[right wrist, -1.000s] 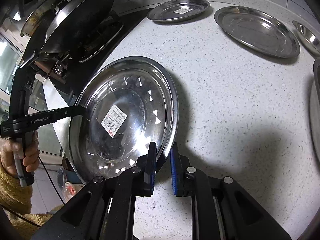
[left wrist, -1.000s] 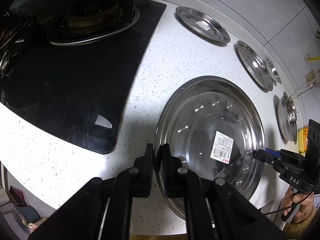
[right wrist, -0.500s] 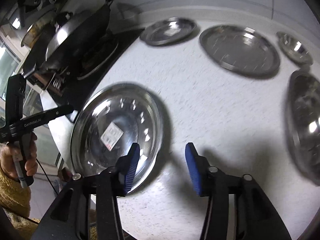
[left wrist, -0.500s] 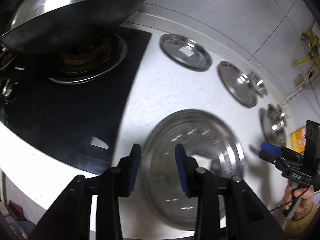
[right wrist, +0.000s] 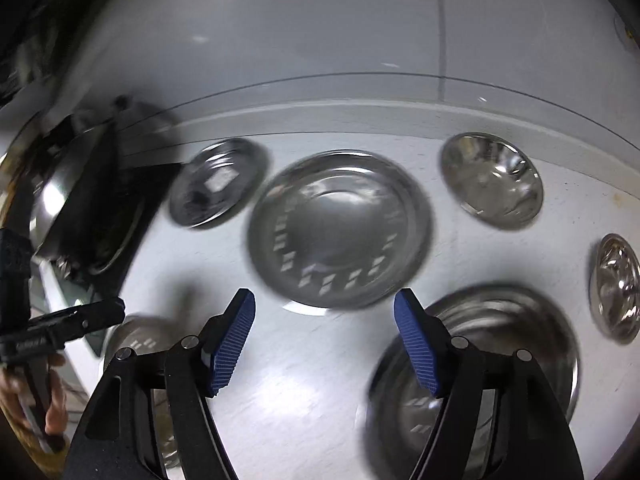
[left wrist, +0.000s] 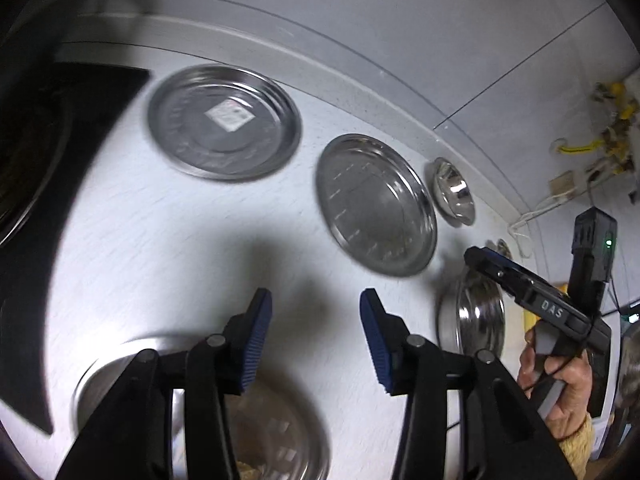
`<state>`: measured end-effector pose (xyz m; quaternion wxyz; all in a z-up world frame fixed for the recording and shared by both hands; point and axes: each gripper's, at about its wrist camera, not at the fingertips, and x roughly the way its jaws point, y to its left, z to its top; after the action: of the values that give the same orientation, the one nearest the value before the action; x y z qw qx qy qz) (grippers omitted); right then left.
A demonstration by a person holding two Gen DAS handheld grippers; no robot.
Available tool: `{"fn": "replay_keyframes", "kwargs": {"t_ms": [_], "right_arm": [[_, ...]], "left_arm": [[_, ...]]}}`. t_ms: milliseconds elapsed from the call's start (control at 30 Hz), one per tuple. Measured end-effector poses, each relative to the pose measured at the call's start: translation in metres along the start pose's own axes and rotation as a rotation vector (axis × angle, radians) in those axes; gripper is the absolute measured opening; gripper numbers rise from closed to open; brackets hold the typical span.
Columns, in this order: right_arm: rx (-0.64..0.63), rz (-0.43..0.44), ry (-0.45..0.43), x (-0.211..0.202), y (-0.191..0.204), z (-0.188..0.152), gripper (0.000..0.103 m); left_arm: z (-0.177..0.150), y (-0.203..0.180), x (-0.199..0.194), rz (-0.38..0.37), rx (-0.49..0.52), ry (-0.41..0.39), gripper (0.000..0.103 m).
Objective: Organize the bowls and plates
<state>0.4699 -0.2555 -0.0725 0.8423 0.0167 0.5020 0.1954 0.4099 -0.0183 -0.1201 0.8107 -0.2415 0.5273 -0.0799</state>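
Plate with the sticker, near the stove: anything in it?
Only a white label, about centre, in the plate with the sticker; otherwise bare steel. The countertop beneath it is covered. Motion blur hides fine detail.

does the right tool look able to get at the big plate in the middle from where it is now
Probably yes. The right tool is open with nothing between its pads, and the big plate lies flat on the counter just ahead of it, apart from its neighbours. Only bare counter lies between them.
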Motion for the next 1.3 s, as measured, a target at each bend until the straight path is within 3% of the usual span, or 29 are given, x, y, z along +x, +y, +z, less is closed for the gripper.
{"fn": "replay_keyframes", "kwargs": {"t_ms": [233,467,567,633,733,867,900,1100,1300], "right_arm": [[0.046,-0.006,0.073,0.044,-0.032,0.034,0.067],[0.085,-0.020,0.129,0.072,-0.056,0.043,0.067],[0.082,-0.016,0.145,0.081,-0.059,0.046,0.062],[0.093,-0.006,0.165,0.088,-0.063,0.045,0.044],[0.104,-0.008,0.179,0.096,-0.064,0.046,0.030],[0.104,-0.031,0.190,0.103,-0.067,0.045,0.018],[0.100,-0.045,0.186,0.103,-0.068,0.043,0.013],[0.070,-0.069,0.147,0.095,-0.064,0.042,0.011],[0.052,-0.043,0.087,0.068,-0.049,0.041,0.011]], "left_arm": [[0.042,-0.010,0.076,0.001,-0.047,0.079,0.044],[0.060,-0.005,0.106,0.002,-0.060,0.095,0.044],[0.064,-0.004,0.114,-0.018,-0.058,0.105,0.041],[0.066,-0.006,0.115,-0.027,-0.050,0.103,0.041],[0.070,-0.008,0.120,-0.028,-0.052,0.110,0.027],[0.072,-0.004,0.121,-0.005,-0.047,0.111,0.009],[0.072,-0.002,0.122,-0.008,-0.047,0.116,0.009],[0.065,-0.007,0.104,0.019,-0.003,0.066,0.009],[0.046,-0.018,0.049,0.037,0.050,-0.014,0.009]]}}
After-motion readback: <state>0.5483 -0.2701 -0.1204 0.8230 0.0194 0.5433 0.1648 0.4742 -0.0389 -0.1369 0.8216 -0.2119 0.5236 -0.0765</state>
